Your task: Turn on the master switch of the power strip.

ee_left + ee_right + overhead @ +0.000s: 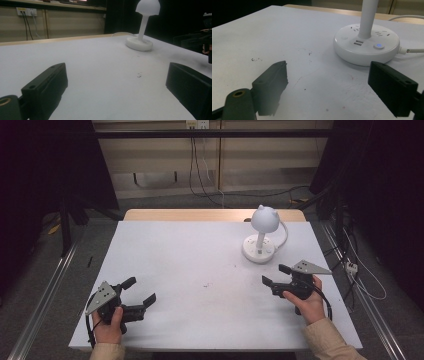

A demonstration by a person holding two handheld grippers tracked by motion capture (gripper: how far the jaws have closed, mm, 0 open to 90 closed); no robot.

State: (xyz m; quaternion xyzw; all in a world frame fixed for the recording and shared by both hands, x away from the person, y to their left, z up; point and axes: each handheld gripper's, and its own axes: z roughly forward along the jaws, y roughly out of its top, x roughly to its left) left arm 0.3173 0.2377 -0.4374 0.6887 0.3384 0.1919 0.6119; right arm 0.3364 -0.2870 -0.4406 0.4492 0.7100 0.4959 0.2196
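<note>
both my hands sit at the near edge of the counter, each wrapped round a gripper. my left gripper is by the near left corner, jaws spread wide with nothing between them; in the left gripper view the two black jaws frame bare white surface and a small dark speck. my right gripper is toward the near right side, jaws also wide apart and empty, its grey three-cornered plate on top. my left hand and right hand grip the bodies from behind, with tan sleeves at the wrists.

a white lamp with a rounded, two-eared head stands on the far right part of the counter, just beyond my right gripper. its stem rises upright from a round white base. in the right gripper view that base carries socket holes, two usb ports and a small button glowing blue; it lies near my jaws but apart from them. a white cord leaves the base toward the right edge.

beyond the far edge, cables hang from a wall outlet.
</note>
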